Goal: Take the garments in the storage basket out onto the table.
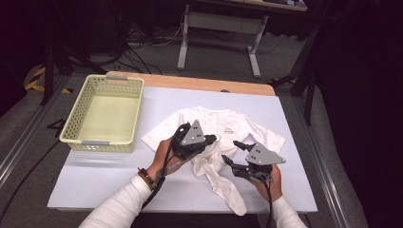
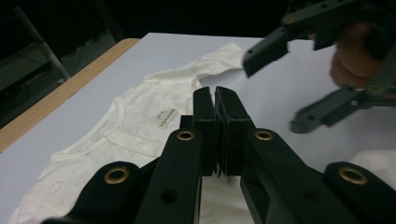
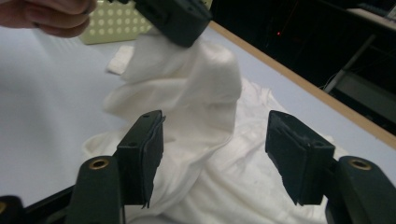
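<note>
Between my two grippers on the tabletop (image 1: 294,190), the white baby onesie (image 1: 223,130) bunches; my left gripper (image 1: 212,138) pinches a raised fold, my right gripper (image 1: 233,152) spread, empty, just right of it.

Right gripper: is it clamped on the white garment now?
No. The right gripper has its jaws apart, with the white garment beyond them, unpinched.

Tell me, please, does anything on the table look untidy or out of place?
Yes. The white garment is not lying flat: its middle is bunched and lifted by the left gripper, and one leg trails toward the table's near edge.
</note>
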Tool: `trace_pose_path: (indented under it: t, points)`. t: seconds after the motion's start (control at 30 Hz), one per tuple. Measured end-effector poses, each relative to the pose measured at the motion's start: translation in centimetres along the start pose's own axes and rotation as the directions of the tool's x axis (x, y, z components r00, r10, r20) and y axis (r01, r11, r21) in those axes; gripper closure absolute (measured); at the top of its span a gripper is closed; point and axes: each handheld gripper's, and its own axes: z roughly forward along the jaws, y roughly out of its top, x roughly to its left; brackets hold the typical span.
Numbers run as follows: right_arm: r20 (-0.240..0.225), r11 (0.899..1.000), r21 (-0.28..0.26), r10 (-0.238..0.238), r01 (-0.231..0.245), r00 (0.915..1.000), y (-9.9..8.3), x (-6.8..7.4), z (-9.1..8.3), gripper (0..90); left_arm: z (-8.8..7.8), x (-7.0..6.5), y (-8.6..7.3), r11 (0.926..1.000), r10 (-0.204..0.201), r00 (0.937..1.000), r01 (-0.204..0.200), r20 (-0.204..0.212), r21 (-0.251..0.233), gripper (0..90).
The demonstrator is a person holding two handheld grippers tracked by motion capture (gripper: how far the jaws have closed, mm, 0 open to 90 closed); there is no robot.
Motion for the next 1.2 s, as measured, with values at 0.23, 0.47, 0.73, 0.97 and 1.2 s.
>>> trace_pose_path:
  t: [0.23,0.47,0.73,0.97,1.2]
  points:
    - [-0.083,1.0,0.013,-0.009,0.01,0.9965,0.5,-0.2,3.1,34.7,-0.1,-0.5,-0.2,0.9997,0.022,0.9997,-0.022,0.008,0.008,87.2]
    - [-0.134,0.999,0.04,-0.023,0.029,0.9908,0.7,0.2,5.2,45.6,-0.1,-0.9,-0.6,0.9996,0.026,0.9995,-0.026,0.019,0.008,87.4]
    - [-0.124,0.997,0.046,-0.062,0.068,0.9903,0.8,0.6,5.1,77.6,-0.7,-0.9,-1.2,0.9999,0.017,0.9997,-0.017,-0.018,-0.001,83.0]
    - [-0.021,0.998,0.054,0.016,-0.015,0.9997,0.3,-1.1,3.3,78.0,-2.0,-1.4,-2.6,1.0,0.002,0.9992,-0.002,-0.039,0.006,67.0]
    - [0.055,0.991,0.084,0.105,-0.109,0.993,-1.3,-3.2,0.6,77.8,0.2,-2.7,-6.3,0.9804,0.023,0.9994,-0.027,0.025,0.195,57.4]
